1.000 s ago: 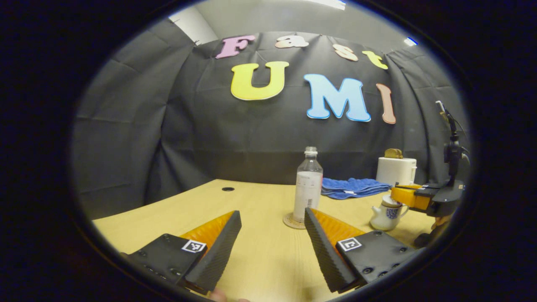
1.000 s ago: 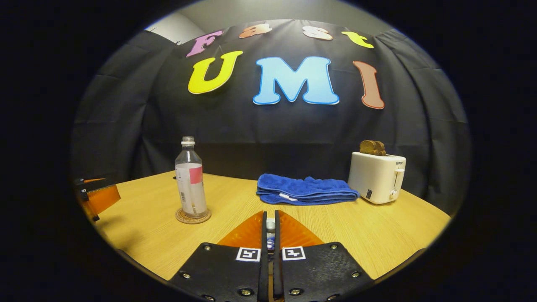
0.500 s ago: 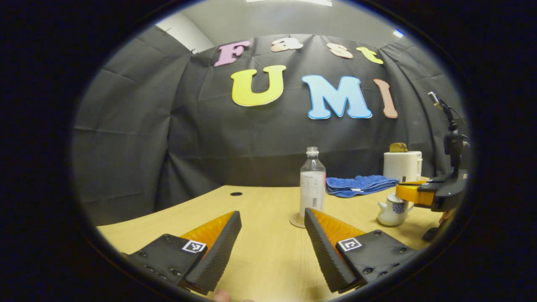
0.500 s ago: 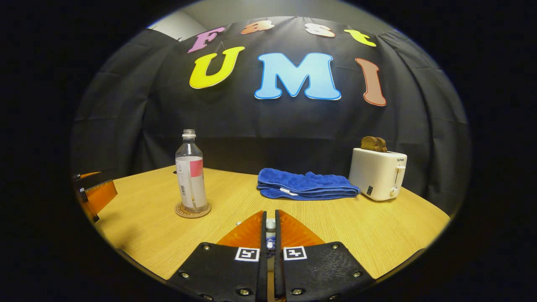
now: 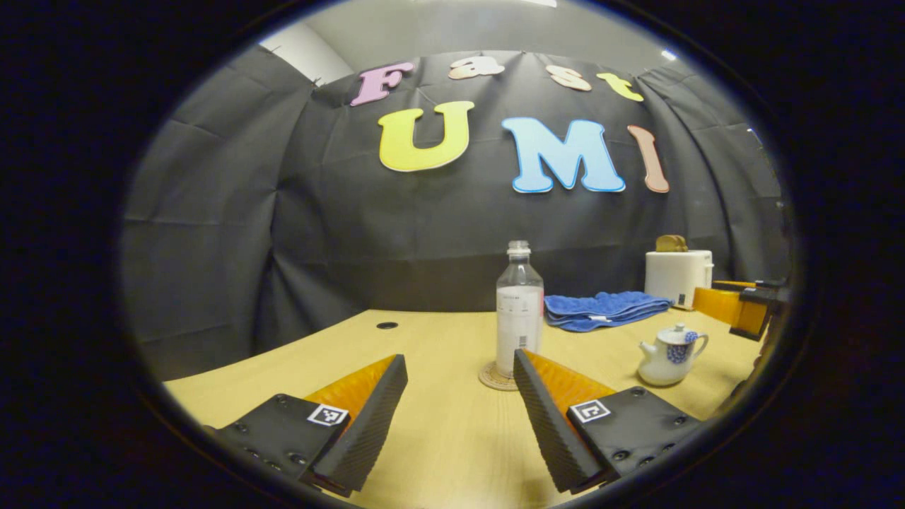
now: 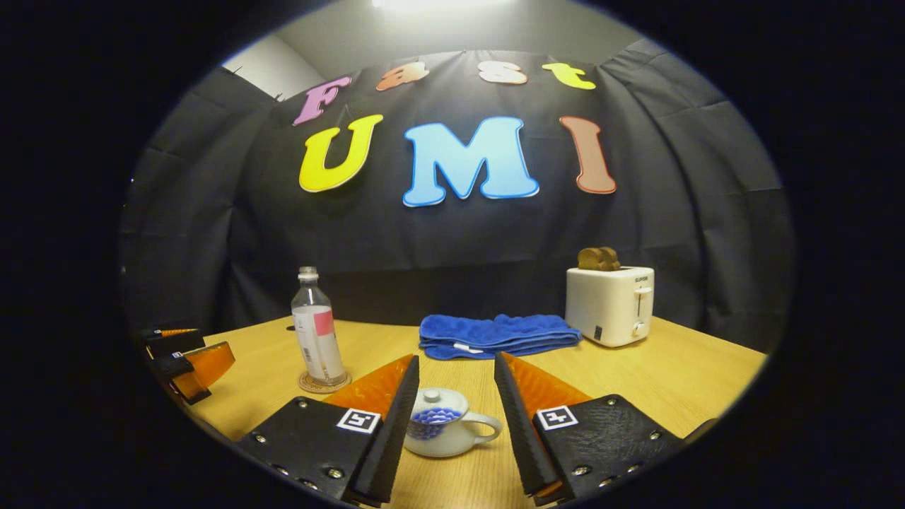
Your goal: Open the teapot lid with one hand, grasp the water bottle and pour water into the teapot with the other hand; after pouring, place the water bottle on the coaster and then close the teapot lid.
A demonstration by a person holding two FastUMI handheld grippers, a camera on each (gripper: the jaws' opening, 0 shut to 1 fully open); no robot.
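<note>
A small white teapot (image 6: 442,433) with a blue pattern stands on the wooden table with its lid (image 6: 433,401) on. My right gripper (image 6: 452,375) is open, its fingers on either side of the teapot and pulled back from it. The clear water bottle (image 6: 316,338) stands upright on a round coaster (image 6: 323,384) to the left. In the left gripper view my left gripper (image 5: 459,375) is open and holds nothing, with the bottle (image 5: 518,311) on its coaster (image 5: 495,377) just beyond its right finger. The teapot (image 5: 668,353) sits farther right, with the right gripper (image 5: 739,311) behind it.
A folded blue towel (image 6: 495,334) lies at the back of the table (image 6: 693,382). A white toaster (image 6: 609,304) with toast in it stands at the back right. A small dark hole (image 5: 387,326) marks the tabletop at the left. The left gripper (image 6: 187,357) shows at the left edge.
My right gripper was shut on the lid's knob; now it is open and has drawn back, leaving the lid on the teapot. The left gripper stays open, shifting only slightly.
</note>
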